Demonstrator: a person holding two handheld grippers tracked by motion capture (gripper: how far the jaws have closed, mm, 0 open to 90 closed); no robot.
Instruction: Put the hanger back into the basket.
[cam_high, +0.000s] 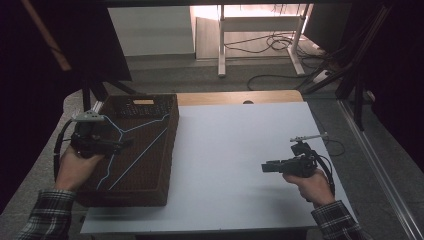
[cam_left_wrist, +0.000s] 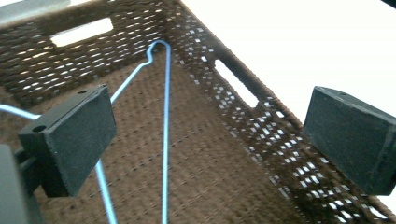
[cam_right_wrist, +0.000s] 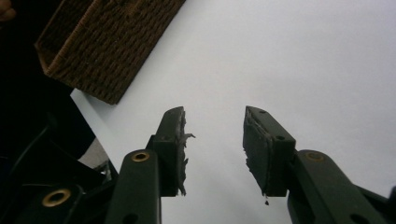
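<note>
A brown wicker basket (cam_high: 125, 197) stands on the left part of the white table (cam_high: 235, 140). A thin blue wire hanger (cam_high: 121, 131) lies on the basket's floor. My left gripper (cam_high: 127, 143) hovers over the basket's left side and points right. In the left gripper view it (cam_left_wrist: 210, 135) is open wide, with the hanger (cam_left_wrist: 166, 116) lying below and beyond the pads and the woven wall (cam_left_wrist: 261, 121) to their right. My right gripper (cam_high: 265, 167) is held above the table's right side, pointing left. In the right gripper view it (cam_right_wrist: 215, 135) is open with nothing between its worn pads.
The basket's corner (cam_right_wrist: 107, 42) sits at the upper left of the right gripper view, by the table's edge. Beyond the table's far wooden edge (cam_high: 235, 97) is grey floor with white desk legs (cam_high: 221, 45) and black cables (cam_high: 272, 45). Dark panels flank both sides.
</note>
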